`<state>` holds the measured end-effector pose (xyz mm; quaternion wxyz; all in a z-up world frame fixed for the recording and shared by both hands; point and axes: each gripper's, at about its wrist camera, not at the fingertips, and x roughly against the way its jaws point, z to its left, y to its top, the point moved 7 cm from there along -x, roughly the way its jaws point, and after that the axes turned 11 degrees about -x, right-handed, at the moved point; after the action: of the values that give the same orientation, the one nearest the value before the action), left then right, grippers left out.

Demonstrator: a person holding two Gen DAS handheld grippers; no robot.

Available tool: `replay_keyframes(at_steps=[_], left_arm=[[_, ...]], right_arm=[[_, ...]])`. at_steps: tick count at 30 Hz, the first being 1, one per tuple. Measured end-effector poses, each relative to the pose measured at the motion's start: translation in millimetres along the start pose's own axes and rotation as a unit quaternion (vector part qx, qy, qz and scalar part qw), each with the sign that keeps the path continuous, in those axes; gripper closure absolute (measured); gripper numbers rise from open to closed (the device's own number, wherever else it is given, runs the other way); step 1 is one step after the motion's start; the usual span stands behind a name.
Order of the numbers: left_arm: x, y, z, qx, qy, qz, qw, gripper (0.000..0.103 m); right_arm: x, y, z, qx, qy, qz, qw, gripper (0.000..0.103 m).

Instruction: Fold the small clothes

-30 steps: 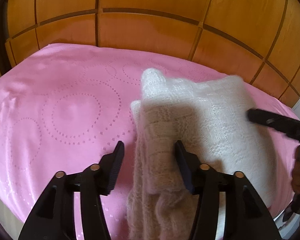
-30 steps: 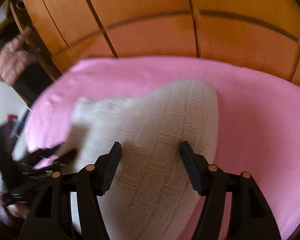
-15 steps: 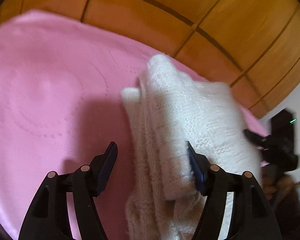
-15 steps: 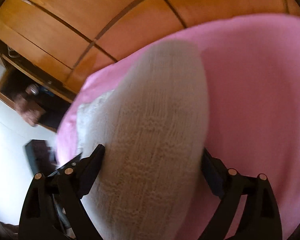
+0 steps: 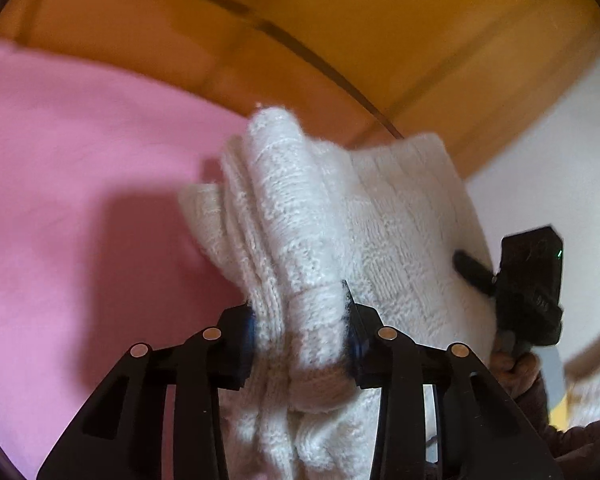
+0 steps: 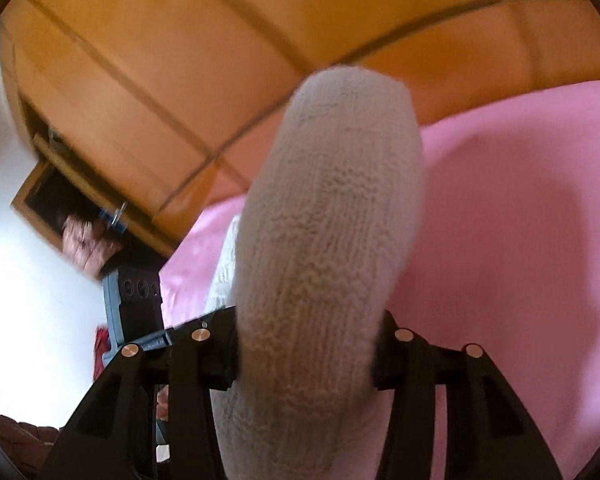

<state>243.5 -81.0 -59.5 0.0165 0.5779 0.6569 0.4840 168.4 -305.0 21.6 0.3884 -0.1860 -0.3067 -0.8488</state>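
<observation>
A folded white knit garment [image 5: 340,208] is lifted off the pink bed cover [image 5: 80,200]. My left gripper [image 5: 302,328] is closing its jaws on the garment's left folded edge, and the pads pinch the knit between them. In the right wrist view the same garment [image 6: 332,208] bulges as a thick roll between the fingers of my right gripper [image 6: 306,348], whose jaws are also closing and squeeze it. The right gripper [image 5: 528,280] shows at the garment's far right edge in the left wrist view. The left gripper [image 6: 136,308] appears at the left in the right wrist view.
A wooden panelled headboard [image 5: 340,20] rises behind the bed. The pink cover [image 6: 520,200] spreads to the right of the garment. A white wall [image 6: 28,280] and an open wooden shelf [image 6: 60,200] with something pink in it lie to the left. A person's hand [image 5: 516,368] holds the right gripper.
Both grippers have narrowed onto the garment and lifted it off the cover. Both views have swung, so more headboard and white wall show.
</observation>
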Motion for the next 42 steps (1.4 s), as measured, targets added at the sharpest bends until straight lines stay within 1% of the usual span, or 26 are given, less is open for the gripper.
replay_keyframes(at_steps=[2,3,4,6,7,8,9,10,11,12,14,16,18,19,20,21,23,25,26,27,29,32,34,36,39,42], left_arm=[[-40,11,-33,-0.036,-0.009,0.029,0.9989,0.068],[-53,11,-43,-0.049,-0.005,0.04,0.998,0.068],[-74,11,-56,-0.071,0.011,0.062,0.9955,0.068],[-102,7,-73,-0.104,0.048,0.089,0.9895,0.066],[-112,4,-81,-0.124,0.077,0.093,0.9848,0.062],[-116,4,-86,-0.135,0.104,0.092,0.9811,0.056],[-116,3,-90,-0.139,0.119,0.089,0.9791,0.056],[-113,3,-95,-0.141,0.131,0.083,0.9778,0.056],[-110,4,-98,-0.145,0.142,0.079,0.976,0.053],[-103,2,-99,-0.153,0.164,0.077,0.9714,0.048],[-91,4,-98,-0.16,0.189,0.067,0.9666,0.045],[-76,2,-96,-0.162,0.203,0.055,0.9641,0.045],[-64,-1,-97,-0.161,0.22,0.042,0.961,0.033],[-58,-1,-96,-0.158,0.226,0.036,0.9604,0.031],[-52,-2,-96,-0.156,0.229,0.03,0.9605,0.031],[-47,-4,-96,-0.153,0.228,0.027,0.9611,0.031],[-36,-8,-95,-0.151,0.238,0.021,0.9592,0.031],[-28,-12,-98,-0.153,0.245,0.016,0.9574,0.031],[-24,-14,-98,-0.152,0.248,0.013,0.9566,0.031],[-25,-14,-98,-0.152,0.253,0.011,0.9555,0.031],[-15,-23,-98,-0.15,0.263,0.008,0.9529,0.031],[-8,-34,-98,-0.142,0.269,0.006,0.9525,0.022],[-2,-39,-98,-0.141,0.276,0.0,0.9508,0.022],[-2,-41,-98,-0.144,0.283,0.0,0.9482,0.017],[2,-44,-99,-0.144,0.289,-0.004,0.9466,0.014],[3,-46,-98,-0.14,0.29,-0.002,0.9468,0.013]], right_arm=[[34,12,-28,-0.019,-0.026,-0.032,0.999,0.057],[47,15,-44,-0.03,-0.041,-0.043,0.998,0.056],[60,15,-63,-0.042,-0.064,-0.051,0.996,0.055],[74,9,-101,-0.068,-0.12,-0.054,0.989,0.049],[75,4,-114,-0.079,-0.136,-0.049,0.986,0.047],[77,-3,-129,-0.093,-0.152,-0.045,0.983,0.04],[79,-7,-134,-0.099,-0.16,-0.048,0.981,0.03],[85,-9,-139,-0.108,-0.167,-0.065,0.978,0.026],[92,-10,-139,-0.111,-0.171,-0.079,0.976,0.021],[99,-11,-136,-0.11,-0.178,-0.091,0.974,0.018],[113,-11,-126,-0.1,-0.21,-0.119,0.965,0.015],[122,-16,-113,-0.088,-0.237,-0.144,0.957,0.012],[125,-28,-96,-0.077,-0.266,-0.162,0.947,0.01],[129,-37,-91,-0.069,-0.284,-0.171,0.941,0.01],[126,-44,-82,-0.061,-0.295,-0.175,0.937,0.009],[119,-50,-70,-0.051,-0.309,-0.175,0.934,0.008],[112,-65,-63,-0.036,-0.331,-0.176,0.926,0.007],[104,-82,-51,-0.028,-0.344,-0.174,0.922,0.005],[100,-87,-48,-0.023,-0.349,-0.172,0.921,0.003],[98,-93,-45,-0.016,-0.358,-0.173,0.918,0.003],[90,-103,-40,-0.007,-0.369,-0.173,0.913,0.003],[82,-115,-39,-0.004,-0.39,-0.174,0.904,0.003],[79,-119,-40,-0.007,-0.394,-0.175,0.902,0.003],[77,-121,-40,-0.007,-0.402,-0.178,0.898,0.003],[77,-120,-38,-0.002,-0.407,-0.18,0.896,0.003],[78,-121,-37,-0.005,-0.402,-0.179,0.898,0.003]])
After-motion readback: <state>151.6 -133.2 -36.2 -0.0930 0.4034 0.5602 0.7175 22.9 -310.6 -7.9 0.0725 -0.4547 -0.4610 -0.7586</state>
